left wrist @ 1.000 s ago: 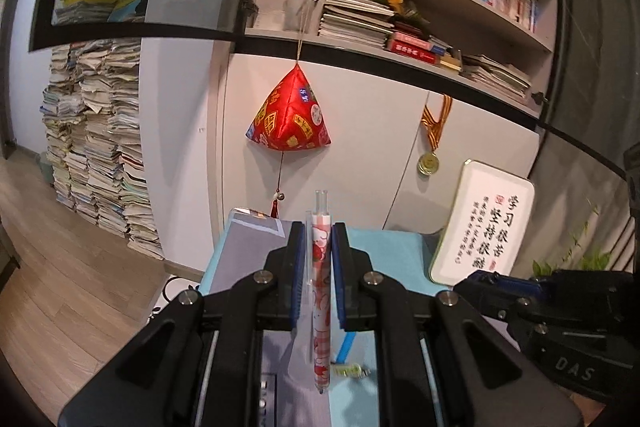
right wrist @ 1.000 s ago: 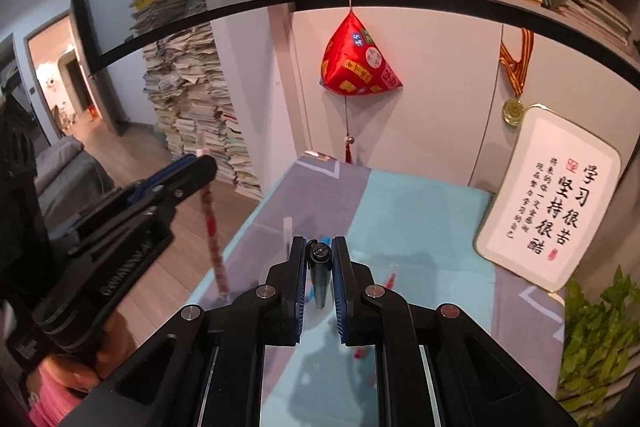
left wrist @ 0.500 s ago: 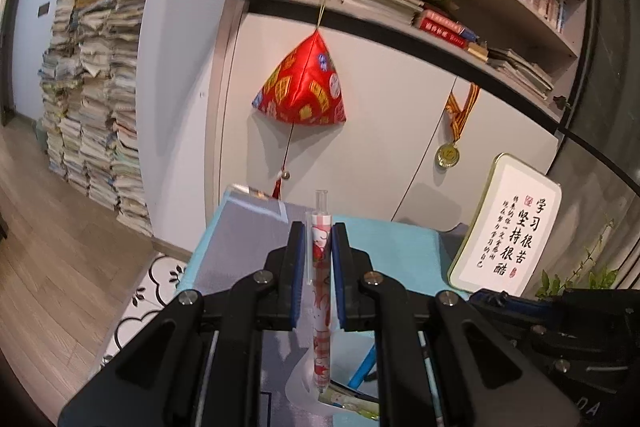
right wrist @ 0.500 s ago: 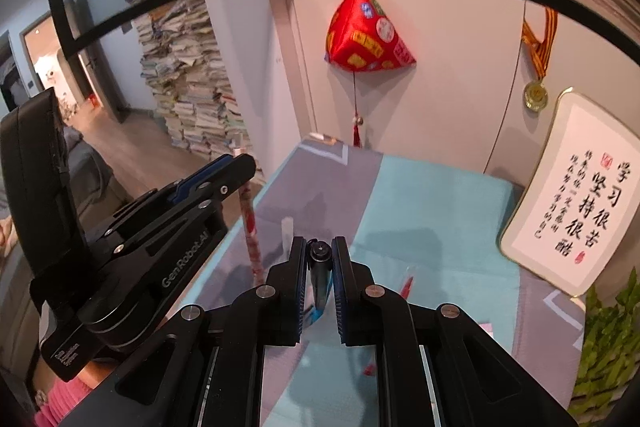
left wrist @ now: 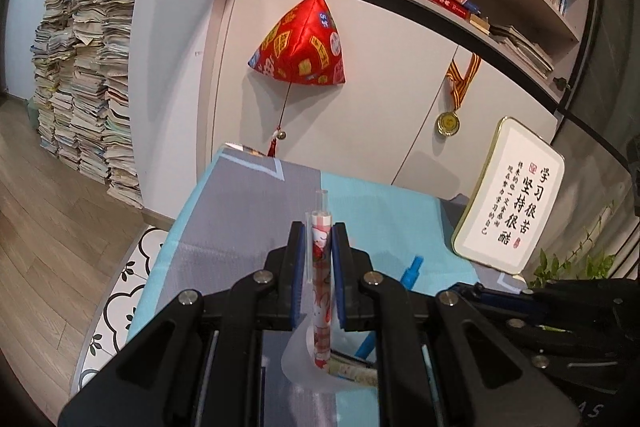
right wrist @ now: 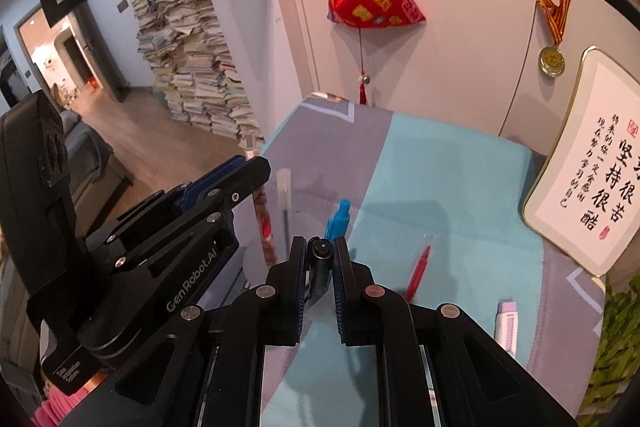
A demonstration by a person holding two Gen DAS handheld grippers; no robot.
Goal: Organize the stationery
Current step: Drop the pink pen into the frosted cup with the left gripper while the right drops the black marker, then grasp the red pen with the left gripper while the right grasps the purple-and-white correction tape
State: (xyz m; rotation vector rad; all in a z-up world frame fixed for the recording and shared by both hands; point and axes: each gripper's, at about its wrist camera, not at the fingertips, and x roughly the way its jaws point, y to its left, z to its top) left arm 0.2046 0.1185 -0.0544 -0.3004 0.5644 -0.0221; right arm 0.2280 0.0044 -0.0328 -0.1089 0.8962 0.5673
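My left gripper (left wrist: 319, 259) is shut on a red-and-white patterned pen (left wrist: 321, 291), held upright with its tip over a clear plastic holder (left wrist: 304, 359). The same pen (right wrist: 264, 223) shows in the right wrist view below the left gripper (right wrist: 240, 175). My right gripper (right wrist: 321, 267) is shut on a black pen (right wrist: 320, 259), seen end on, just right of the holder (right wrist: 256, 259). A blue pen (right wrist: 336, 221), a clear-capped black pen (right wrist: 285, 199), a red pen (right wrist: 418, 269) and a lilac eraser (right wrist: 507, 323) lie on the teal and grey table (right wrist: 460, 187).
A framed calligraphy plaque (right wrist: 592, 163) leans at the table's right back. A red pyramid ornament (left wrist: 302, 47) and a medal (left wrist: 448, 123) hang on the white cabinet. A plant (right wrist: 620, 343) is at the right edge. Paper stacks (left wrist: 84, 67) stand on the floor at left.
Both grippers have tilted down and moved closer to the table. The patterned pen's tip has come down to the clear holder. Both stay shut on their pens.
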